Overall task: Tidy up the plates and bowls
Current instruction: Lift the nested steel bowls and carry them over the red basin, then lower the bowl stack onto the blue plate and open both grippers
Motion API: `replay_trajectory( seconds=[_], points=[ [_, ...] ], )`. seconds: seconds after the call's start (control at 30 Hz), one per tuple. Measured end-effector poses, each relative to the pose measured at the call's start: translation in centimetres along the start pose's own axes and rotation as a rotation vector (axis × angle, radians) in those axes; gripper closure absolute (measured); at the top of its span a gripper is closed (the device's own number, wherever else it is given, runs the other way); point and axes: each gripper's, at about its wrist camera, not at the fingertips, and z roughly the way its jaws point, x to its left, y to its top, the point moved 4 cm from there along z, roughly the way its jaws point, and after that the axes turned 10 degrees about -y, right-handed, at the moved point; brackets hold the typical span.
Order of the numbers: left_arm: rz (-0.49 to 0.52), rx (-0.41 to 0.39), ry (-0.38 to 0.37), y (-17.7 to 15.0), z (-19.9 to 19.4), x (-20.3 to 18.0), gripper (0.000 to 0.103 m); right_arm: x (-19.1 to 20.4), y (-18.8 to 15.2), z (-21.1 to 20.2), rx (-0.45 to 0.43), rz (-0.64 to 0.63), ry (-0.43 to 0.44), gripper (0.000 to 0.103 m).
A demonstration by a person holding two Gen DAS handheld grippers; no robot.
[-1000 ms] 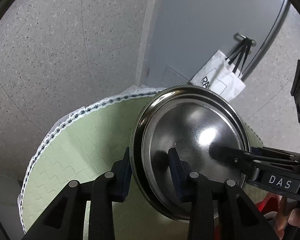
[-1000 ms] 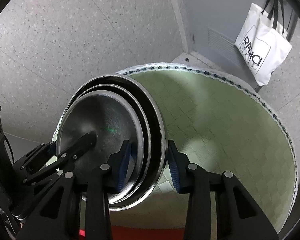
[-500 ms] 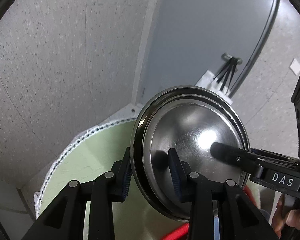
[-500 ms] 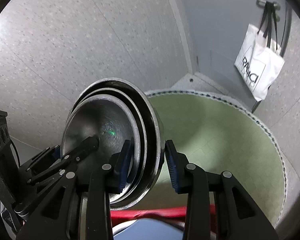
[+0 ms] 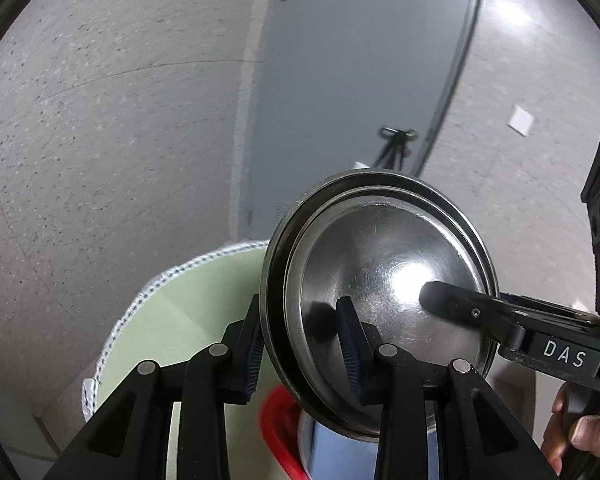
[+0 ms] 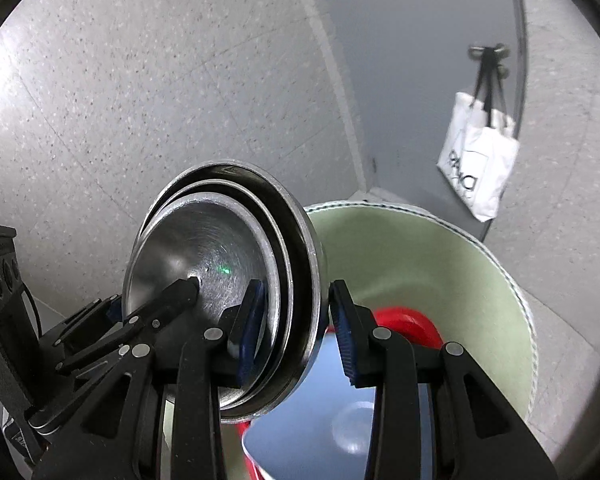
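The left tongs (image 5: 300, 344) are gripping the rim of a nested stack of steel bowls (image 5: 380, 292), one blue pad outside the rim and the other pad pressing on the inner surface. The right tongs (image 6: 296, 328) are grasping the same stack of steel bowls (image 6: 220, 256) at the opposite rim, one pad inside against the innermost bowl and the other on the outer wall. The stack is hanging in the air between the two tools, tilted so that the open mouths are facing sideways; in the right wrist view three rims are showing, one inside another. In each view a finger of the other tool is reaching into the bowl, and in the left wrist view a hand (image 5: 576, 432) is holding the right tool's handle at the lower right.

Just below the stack, a blue bowl (image 6: 332, 416) is sitting inside a red one (image 6: 408, 326), both partly hidden and blurred. They are resting on a round table with a pale green cloth (image 6: 440, 264) edged in white trim.

Beyond the table, a speckled floor (image 6: 160, 80) is spreading out, a grey door (image 5: 360, 60) is standing behind, and a white tote bag (image 6: 476, 168) is hanging from a hook on it.
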Motion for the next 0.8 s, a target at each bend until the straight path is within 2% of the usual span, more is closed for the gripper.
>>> replay_trajectory(
  seconds=[0.23, 0.47, 0.8],
  points=[
    [0.052, 0.061, -0.062, -5.4, -2.4, -2.5, 0.072, -3.2, -5.3, -2.5, 0.009, 0.071, -0.072, 0.069],
    [0.064, 0.159, -0.086, -9.1, -0.9, -2.6, 0.072, -6.8, -10.2, -1.5, 0.075, 0.132, -0.109, 0.069],
    [0.023, 0.246, -0.070, -8.7, 3.5, -0.8, 0.073, -9.3, -13.1, 1.5, 0.149, 0.142, -0.124, 0.069]
  ],
)
